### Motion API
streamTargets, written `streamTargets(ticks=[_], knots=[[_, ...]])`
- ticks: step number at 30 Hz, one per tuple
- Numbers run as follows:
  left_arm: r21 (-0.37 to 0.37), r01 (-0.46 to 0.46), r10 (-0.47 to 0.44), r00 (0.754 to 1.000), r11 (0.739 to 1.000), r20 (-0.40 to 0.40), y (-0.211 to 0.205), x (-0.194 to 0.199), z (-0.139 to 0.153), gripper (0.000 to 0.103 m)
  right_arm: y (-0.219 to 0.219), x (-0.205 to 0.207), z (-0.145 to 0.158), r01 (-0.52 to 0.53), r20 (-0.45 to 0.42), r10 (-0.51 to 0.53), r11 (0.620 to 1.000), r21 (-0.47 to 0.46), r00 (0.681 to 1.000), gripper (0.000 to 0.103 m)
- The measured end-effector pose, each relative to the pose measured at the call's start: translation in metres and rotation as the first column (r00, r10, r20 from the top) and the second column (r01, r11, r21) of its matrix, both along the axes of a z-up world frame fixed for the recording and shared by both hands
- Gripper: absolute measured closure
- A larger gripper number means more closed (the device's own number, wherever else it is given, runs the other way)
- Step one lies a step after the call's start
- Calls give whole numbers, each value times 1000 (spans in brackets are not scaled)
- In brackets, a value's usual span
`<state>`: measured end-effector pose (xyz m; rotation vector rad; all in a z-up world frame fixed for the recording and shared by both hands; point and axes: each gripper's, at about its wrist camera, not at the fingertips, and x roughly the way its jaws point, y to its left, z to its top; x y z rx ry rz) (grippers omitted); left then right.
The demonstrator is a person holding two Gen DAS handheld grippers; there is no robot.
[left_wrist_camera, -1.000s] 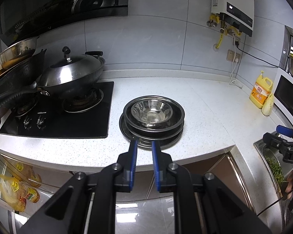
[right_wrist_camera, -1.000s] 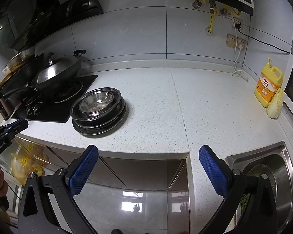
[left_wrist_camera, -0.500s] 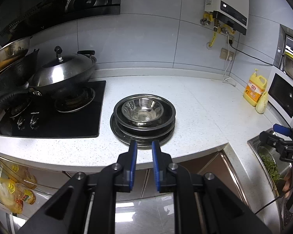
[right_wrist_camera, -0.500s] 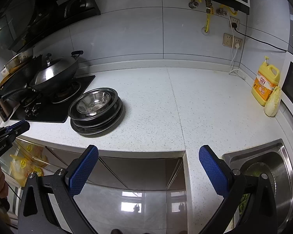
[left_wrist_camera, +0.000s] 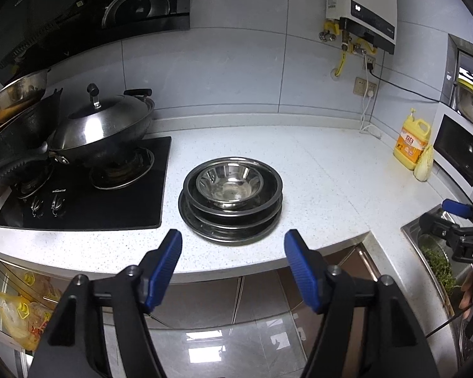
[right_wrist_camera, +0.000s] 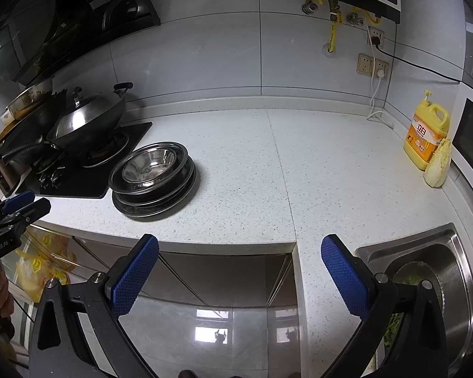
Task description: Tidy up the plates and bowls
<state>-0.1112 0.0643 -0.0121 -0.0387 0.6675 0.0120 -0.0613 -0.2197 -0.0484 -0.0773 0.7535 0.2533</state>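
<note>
A steel bowl (left_wrist_camera: 229,184) sits inside a stack of steel plates (left_wrist_camera: 230,220) on the white counter, next to the hob. The stack also shows in the right wrist view (right_wrist_camera: 154,182) at left. My left gripper (left_wrist_camera: 233,252) is open and empty, just in front of the counter edge, in line with the stack. My right gripper (right_wrist_camera: 239,267) is open and empty, in front of the counter edge, right of the stack and left of the sink (right_wrist_camera: 438,277).
A black hob (left_wrist_camera: 78,195) with a lidded wok (left_wrist_camera: 101,129) lies left of the stack. A yellow detergent bottle (right_wrist_camera: 427,138) and a cabbage (right_wrist_camera: 438,165) stand at the right by a microwave (left_wrist_camera: 460,151). The sink holds greens.
My left gripper has opened from shut to wide open. The right gripper stays open. Both views have shifted slightly to the right.
</note>
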Motion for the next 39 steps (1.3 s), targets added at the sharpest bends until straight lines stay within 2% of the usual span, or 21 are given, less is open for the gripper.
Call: streamTargets(ticks=[10,29,39], knots=[[17,-4,4,1000,1000,3,-4,3,1,37,0,1,0,-2,0,2,1000,-3,1000,2],[49,99,-98,995,994,-26,-30,15,-6,37,-17,1,-2,50,-6,-50,999,-10,999,2],[25,46,-45,998,999,-33,-21,20,-9,37,-23,5,-4,66,-15,-66,998,-10,998,2]])
